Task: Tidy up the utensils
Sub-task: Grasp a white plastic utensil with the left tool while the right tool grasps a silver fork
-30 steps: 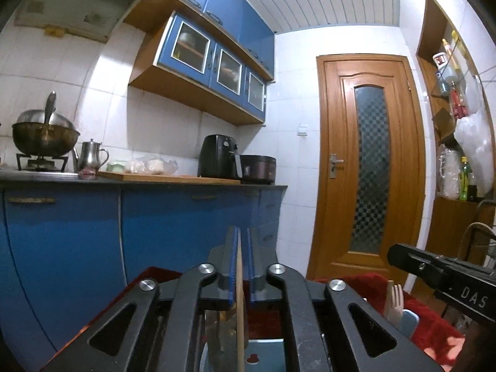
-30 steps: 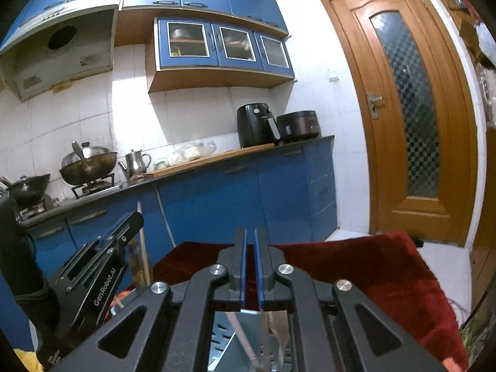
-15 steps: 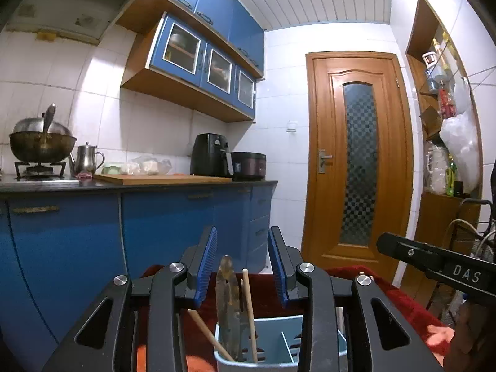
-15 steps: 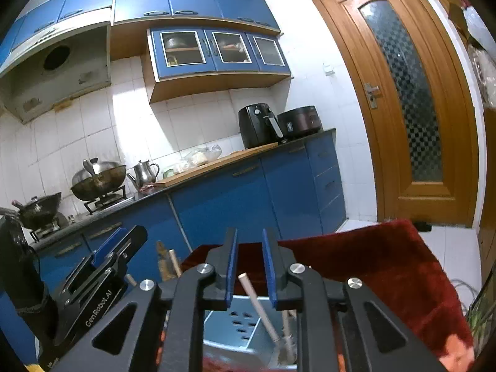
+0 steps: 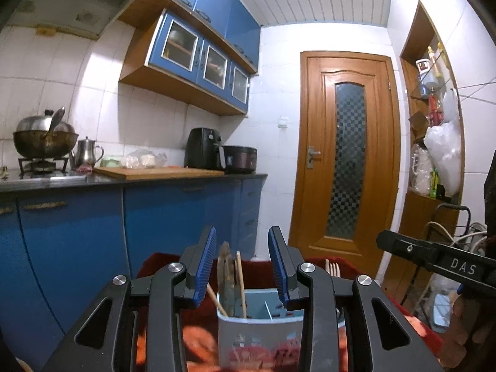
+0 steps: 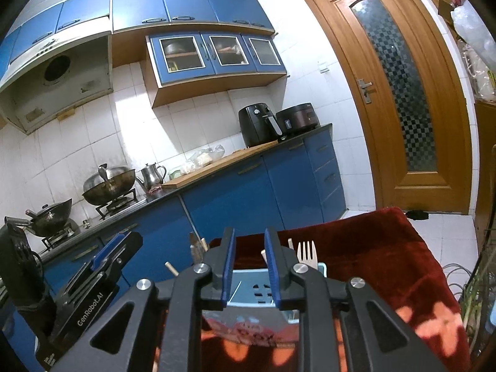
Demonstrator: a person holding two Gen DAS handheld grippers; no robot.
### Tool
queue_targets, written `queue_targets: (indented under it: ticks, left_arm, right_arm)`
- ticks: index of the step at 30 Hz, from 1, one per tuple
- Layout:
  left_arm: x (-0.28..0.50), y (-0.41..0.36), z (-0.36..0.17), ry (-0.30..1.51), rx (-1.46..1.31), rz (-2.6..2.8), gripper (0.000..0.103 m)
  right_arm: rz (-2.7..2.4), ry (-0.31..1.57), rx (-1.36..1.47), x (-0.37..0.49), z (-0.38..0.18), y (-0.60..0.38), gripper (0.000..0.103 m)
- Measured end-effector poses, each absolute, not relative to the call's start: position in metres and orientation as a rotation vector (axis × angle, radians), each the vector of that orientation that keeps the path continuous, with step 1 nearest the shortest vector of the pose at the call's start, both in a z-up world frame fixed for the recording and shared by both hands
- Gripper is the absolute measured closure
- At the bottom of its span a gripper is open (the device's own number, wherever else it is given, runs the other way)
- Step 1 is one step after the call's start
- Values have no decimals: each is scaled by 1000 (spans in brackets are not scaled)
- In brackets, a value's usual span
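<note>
Letting go, just now, on both sides. Seen pinching a thin wooden chopstick (image 5: 239,274) a moment back with the left tool (image 5: 242,238); jaws just been opening, now spread wide, holding nothing, pulled back and up a little. Same with the right tool (image 6: 249,245): squeezed together before, now a small way apart, nothing between the blue pads. Means more pieces dropped into the light blue plastic holder (image 5: 260,319), standing on the fuzzy dark red cloth (image 6: 381,248). Probably a good bit of the tidying done, though cannot tell whether more pieces wait lower down, out of sight.

From the left view: clear look at the chopstick standing beside a flat brown wooden spatula (image 5: 224,271) in the holder's left part, right between the spread jaws but not touched. Only the tips of a pale fork (image 5: 332,269) peeking up behind. From the right view: whole head of that fork, prongs up, at the holder's far right corner, plus the little slots in the holder's wall.
</note>
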State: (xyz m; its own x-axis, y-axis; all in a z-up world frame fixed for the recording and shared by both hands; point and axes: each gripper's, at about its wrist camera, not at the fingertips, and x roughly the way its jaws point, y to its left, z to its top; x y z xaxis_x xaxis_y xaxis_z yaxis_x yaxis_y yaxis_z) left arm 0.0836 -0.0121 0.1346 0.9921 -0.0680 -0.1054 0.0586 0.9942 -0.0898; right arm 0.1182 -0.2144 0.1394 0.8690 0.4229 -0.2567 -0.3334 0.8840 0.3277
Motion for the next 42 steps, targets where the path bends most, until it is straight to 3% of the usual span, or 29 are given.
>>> queue_targets:
  ticks: [22,42]
  left_arm:
    - [8,-12,121,278,-117,-110,67]
    - [8,-42,52,649,-156,-205,67]
  right_arm:
    - [401,491,200,36,125,-215,81]
    - [334,644,214,-6,64,-243,77]
